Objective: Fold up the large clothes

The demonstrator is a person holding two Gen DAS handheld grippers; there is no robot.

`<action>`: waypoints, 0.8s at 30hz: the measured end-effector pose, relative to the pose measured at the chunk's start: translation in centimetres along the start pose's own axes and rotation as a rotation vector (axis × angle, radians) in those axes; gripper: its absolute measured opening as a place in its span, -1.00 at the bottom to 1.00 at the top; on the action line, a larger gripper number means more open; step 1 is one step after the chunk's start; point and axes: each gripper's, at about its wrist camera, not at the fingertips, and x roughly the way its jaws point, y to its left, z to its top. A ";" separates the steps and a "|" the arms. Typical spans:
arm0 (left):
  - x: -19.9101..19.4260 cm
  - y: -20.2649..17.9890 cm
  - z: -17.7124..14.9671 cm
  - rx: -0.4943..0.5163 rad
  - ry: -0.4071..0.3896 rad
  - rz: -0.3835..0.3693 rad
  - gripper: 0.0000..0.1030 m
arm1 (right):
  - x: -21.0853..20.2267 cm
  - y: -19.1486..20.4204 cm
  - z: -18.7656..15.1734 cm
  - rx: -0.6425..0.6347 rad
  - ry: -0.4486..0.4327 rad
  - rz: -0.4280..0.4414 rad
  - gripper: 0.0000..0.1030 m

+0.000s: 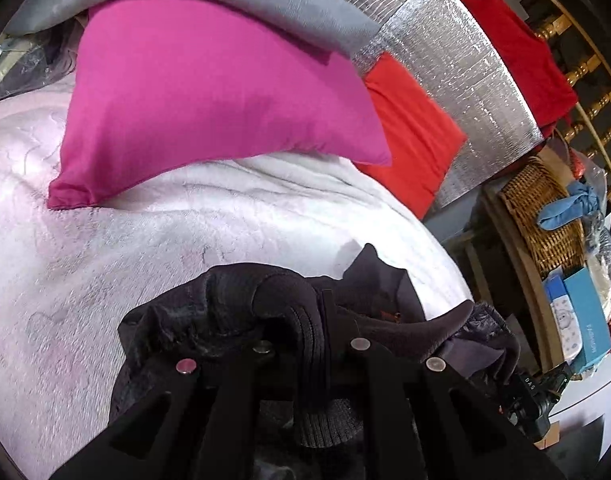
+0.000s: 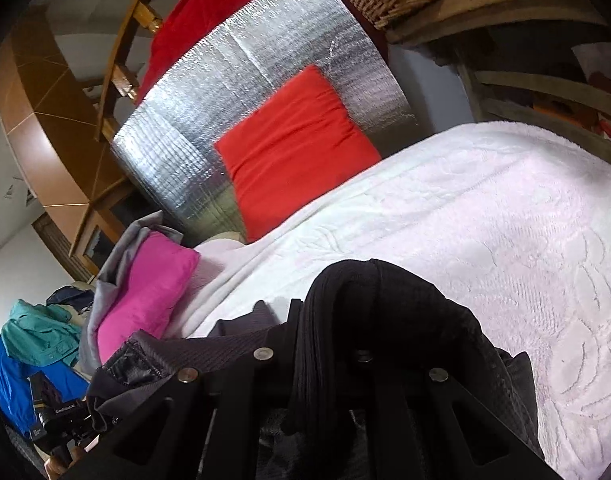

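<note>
Two pillows (image 1: 209,100) on the bed (image 1: 85,260) — jacket (image 1: 233,300) lies before them.

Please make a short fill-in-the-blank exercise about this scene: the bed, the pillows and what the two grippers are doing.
1. Both the left gripper and the right gripper are shut on a dark ____.
2. The bed is covered with a ____ blanket.
3. Against the silver foil panel leans a ____ pillow.
4. The pillow under the grey cloth is ____.

Missing words: garment; white; red; pink
</note>
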 end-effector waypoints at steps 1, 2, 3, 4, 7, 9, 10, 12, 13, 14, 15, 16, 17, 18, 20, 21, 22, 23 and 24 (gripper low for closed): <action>0.3 0.0 0.0 0.000 0.002 0.004 -0.81 | 0.3 -0.1 0.0 0.004 0.003 -0.004 -0.82; 0.6 0.1 0.1 -0.001 0.003 0.007 -0.81 | 0.5 -0.3 -0.1 0.008 0.006 -0.009 -0.82; 0.8 0.1 0.1 0.001 0.000 0.009 -0.81 | 0.8 -0.5 -0.2 0.013 0.011 -0.016 -0.82; 1.0 0.0 0.1 0.004 -0.001 0.015 -0.81 | 1.0 -0.6 -0.2 0.017 0.016 -0.021 -0.82; 1.7 -0.2 -0.1 0.017 -0.002 0.039 -0.81 | 1.4 -1.2 -0.4 0.036 0.027 -0.029 -0.82; 1.9 -0.3 -0.4 0.025 -0.006 0.052 -0.80 | 1.5 -1.6 -0.5 0.049 0.032 -0.030 -0.82; 2.0 -0.3 -0.5 0.028 -0.007 0.056 -0.80 | 1.7 -1.8 -0.5 0.057 0.038 -0.032 -0.82; 2.2 -0.3 -0.7 0.029 -0.009 0.065 -0.80 | 2.0 -2.3 -0.6 0.078 0.054 -0.035 -0.82; 2.3 -0.4 -0.9 0.033 -0.007 0.075 -0.78 | 2.1 -2.5 -0.7 0.089 0.061 -0.032 -0.82; 2.5 -0.4 -1.0 0.037 -0.006 0.082 -0.76 | 2.1 -2.8 -0.8 0.101 0.069 -0.030 -0.82; 2.6 -0.5 -1.2 0.041 -0.006 0.091 -0.75 | 2.1 -3.1 -0.9 0.118 0.076 -0.022 -0.81; 2.6 -0.5 -1.3 0.041 -0.011 0.097 -0.75 | 2.2 -3.3 -0.9 0.126 0.080 -0.017 -0.78; 2.7 -0.5 -1.4 0.040 -0.012 0.098 -0.75 | 2.3 -3.4 -0.9 0.136 0.088 -0.013 -0.78; 2.7 -0.6 -1.5 0.039 -0.011 0.098 -0.75 | 2.4 -3.7 -1.0 0.147 0.100 -0.013 -0.77; 2.7 -0.7 -1.6 0.042 -0.009 0.101 -0.74 | 2.5 -4.0 -1.2 0.164 0.113 -0.014 -0.76; 2.8 -0.8 -1.7 0.040 -0.008 0.103 -0.70 | 2.5 -4.1 -1.3 0.173 0.121 -0.012 -0.74; 2.7 -0.8 -1.7 0.037 -0.006 0.102 -0.68 | 2.4 -4.2 -1.3 0.179 0.127 -0.010 -0.71; 2.7 -0.9 -1.8 0.033 -0.003 0.102 -0.62 | 2.4 -4.4 -1.3 0.191 0.135 -0.007 -0.69; 2.6 -1.0 -1.8 0.030 0.002 0.102 -0.56 | 2.3 -4.5 -1.3 0.203 0.142 -0.004 -0.63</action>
